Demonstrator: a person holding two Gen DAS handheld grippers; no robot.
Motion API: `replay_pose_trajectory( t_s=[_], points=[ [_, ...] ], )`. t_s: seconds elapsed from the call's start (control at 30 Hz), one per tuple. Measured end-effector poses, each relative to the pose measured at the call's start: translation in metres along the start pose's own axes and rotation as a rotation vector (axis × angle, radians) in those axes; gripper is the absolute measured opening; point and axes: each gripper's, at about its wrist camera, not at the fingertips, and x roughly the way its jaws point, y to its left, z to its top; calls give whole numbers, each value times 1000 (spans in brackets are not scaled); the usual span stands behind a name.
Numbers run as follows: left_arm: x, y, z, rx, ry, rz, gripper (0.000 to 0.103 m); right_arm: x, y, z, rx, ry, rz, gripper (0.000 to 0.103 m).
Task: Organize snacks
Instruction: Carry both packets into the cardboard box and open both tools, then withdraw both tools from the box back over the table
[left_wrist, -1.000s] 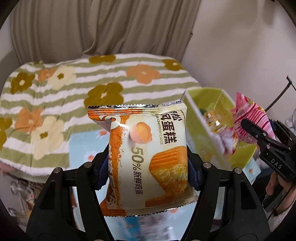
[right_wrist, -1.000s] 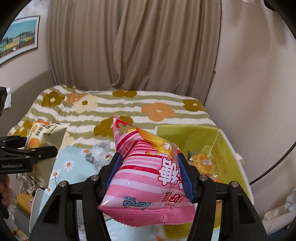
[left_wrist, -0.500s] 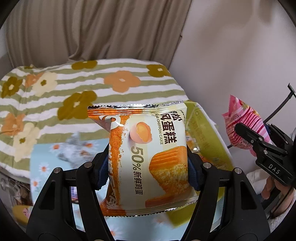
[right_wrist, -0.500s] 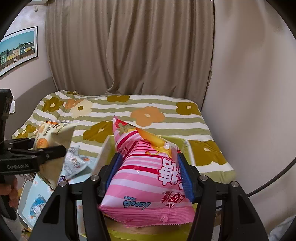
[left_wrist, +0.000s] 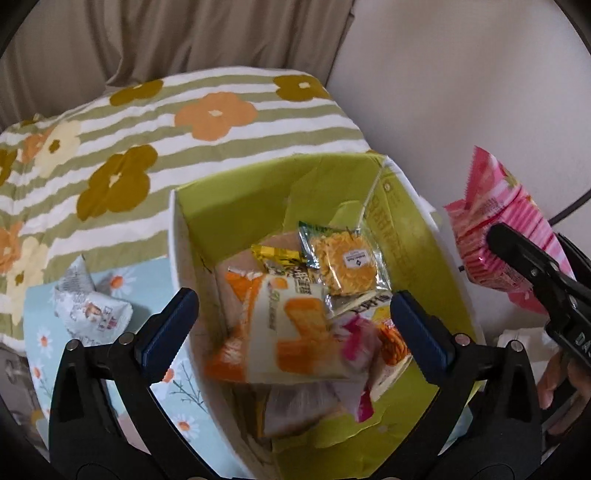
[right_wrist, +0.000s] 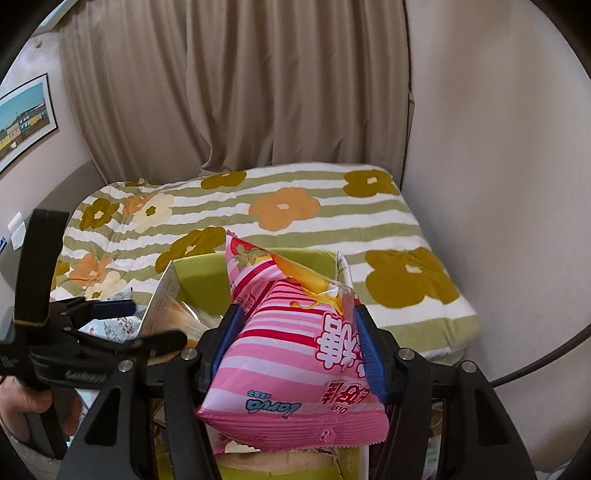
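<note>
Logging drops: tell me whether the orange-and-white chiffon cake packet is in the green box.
In. The cake packet lies inside the green box atop other snacks; left gripper open.

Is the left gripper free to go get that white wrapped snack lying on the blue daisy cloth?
Probably yes: the left gripper is open and empty, and the white wrapped snack lies uncovered outside the green box.

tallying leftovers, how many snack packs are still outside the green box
2: a white pack lying on the daisy mat left of the green box, and a pink striped pack clamped in the right gripper. More may be hidden.
</note>
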Motion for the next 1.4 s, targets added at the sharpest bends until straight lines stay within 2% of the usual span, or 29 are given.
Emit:
replay_pose_trajectory(
  t_s=[0.2, 0.3, 0.43, 0.53, 0.6, 0.63, 0.73, 0.87, 1.03, 1.4],
  points=[
    [-2, 5, -15, 9, 29, 26, 103, 9, -2, -5, 13, 28, 29, 55],
    [-9, 3, -20, 32, 18, 56, 103, 12, -2, -8, 11, 47, 36, 55],
    [-21, 3, -26, 35, -13, 61, 103, 16, -4, -10, 29, 68, 66, 56],
    [-31, 6, -32, 9, -49, 51, 103, 18, -8, -12, 73, 66, 122, 70],
    [-36, 7, -34, -4, -61, 55, 103, 12, -9, -15, 84, 24, 155, 98],
    [-40, 8, -38, -10, -71, 65, 103, 7, -9, -16, 84, -5, 168, 101],
    [-50, 9, -47, -20, -92, 99, 103, -7, -9, -23, 54, -50, 167, 102],
    [-59, 7, -60, -35, -103, 123, 103, -15, -8, -32, 5, -18, 161, 102],
    [-79, 1, -77, -44, -137, 157, 103, -33, -4, -37, -32, -37, 167, 102],
    [-133, 0, -109, -74, -230, 265, 103, -69, 30, -39, -163, -111, 233, 102]
  ],
)
